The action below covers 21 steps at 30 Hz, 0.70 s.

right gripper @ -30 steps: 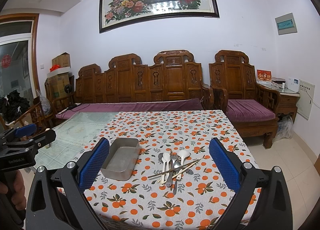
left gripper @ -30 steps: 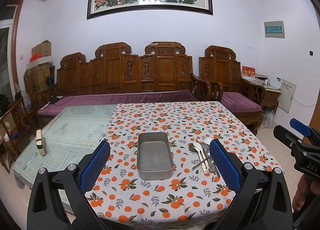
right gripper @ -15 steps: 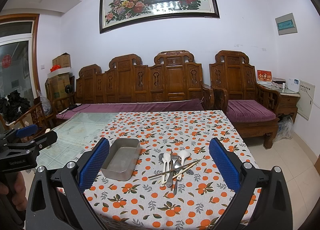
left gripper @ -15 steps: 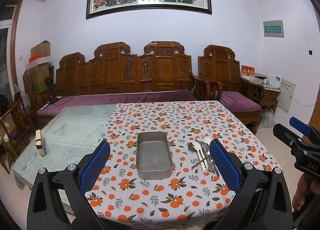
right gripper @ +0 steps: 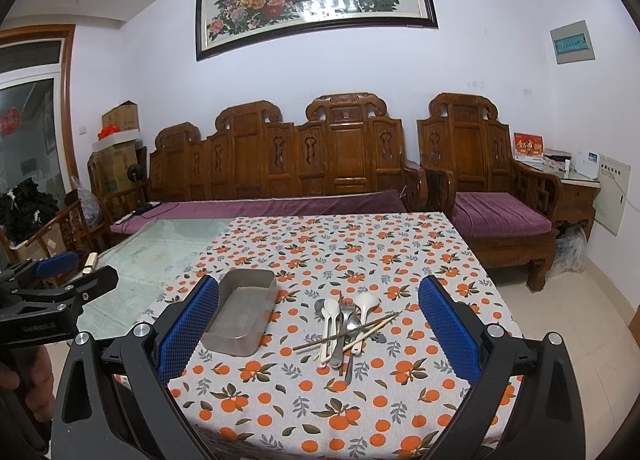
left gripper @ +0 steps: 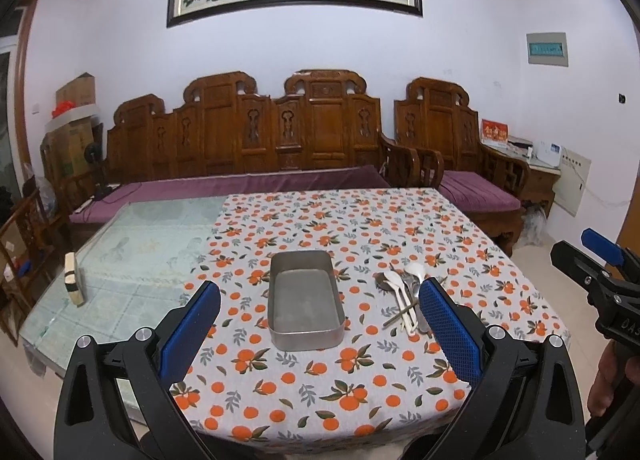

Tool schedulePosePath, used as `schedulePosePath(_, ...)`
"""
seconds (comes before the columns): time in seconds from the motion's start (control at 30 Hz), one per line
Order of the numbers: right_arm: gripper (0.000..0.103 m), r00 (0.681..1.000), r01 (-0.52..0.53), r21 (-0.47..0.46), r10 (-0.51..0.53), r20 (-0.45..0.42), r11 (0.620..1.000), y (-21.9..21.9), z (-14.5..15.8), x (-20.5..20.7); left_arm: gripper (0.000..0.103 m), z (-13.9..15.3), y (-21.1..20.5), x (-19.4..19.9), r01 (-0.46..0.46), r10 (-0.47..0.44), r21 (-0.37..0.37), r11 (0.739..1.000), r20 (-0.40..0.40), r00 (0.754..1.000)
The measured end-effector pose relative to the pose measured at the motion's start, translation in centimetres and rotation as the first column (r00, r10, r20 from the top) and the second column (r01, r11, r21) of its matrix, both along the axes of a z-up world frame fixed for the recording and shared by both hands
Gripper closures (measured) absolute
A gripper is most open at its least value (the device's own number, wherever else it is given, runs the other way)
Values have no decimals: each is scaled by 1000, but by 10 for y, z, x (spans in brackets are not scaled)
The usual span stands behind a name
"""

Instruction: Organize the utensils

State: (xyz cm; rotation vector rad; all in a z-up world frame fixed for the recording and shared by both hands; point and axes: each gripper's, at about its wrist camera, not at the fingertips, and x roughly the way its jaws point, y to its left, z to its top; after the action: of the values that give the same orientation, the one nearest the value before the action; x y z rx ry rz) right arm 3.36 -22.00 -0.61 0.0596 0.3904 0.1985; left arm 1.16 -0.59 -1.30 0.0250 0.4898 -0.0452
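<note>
An empty rectangular metal tray (left gripper: 305, 300) sits on the orange-patterned tablecloth; it also shows in the right wrist view (right gripper: 242, 316). To its right lies a pile of utensils (right gripper: 348, 324): white spoons, metal spoons, a fork and chopsticks; the pile also shows in the left wrist view (left gripper: 404, 298). My left gripper (left gripper: 318, 334) is open and empty, above the table's near edge in front of the tray. My right gripper (right gripper: 318, 334) is open and empty, held short of the utensils.
The tablecloth (left gripper: 360, 228) covers the right part of a glass-topped table (left gripper: 152, 244). A small block (left gripper: 73, 280) stands on the glass at the left. A carved wooden sofa (left gripper: 280, 140) stands behind, an armchair (right gripper: 492, 196) at the right.
Both views have shifted only slightly; the table sits a little lower and nearer in the left wrist view. Both grippers stay open and empty.
</note>
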Motion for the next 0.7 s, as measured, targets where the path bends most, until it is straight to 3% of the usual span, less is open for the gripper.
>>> schedulePosePath(0.33,3,998,20,-17,-21,-66,1000,-11,-35,45,7,-35,-12,41,64,-62,23,998,-83,995)
schedulePosePath(0.7,25,987,34,-25,-38,-153,999,-39,-78,114,7,-73,-32,110,183,-178,17,983,-180,968)
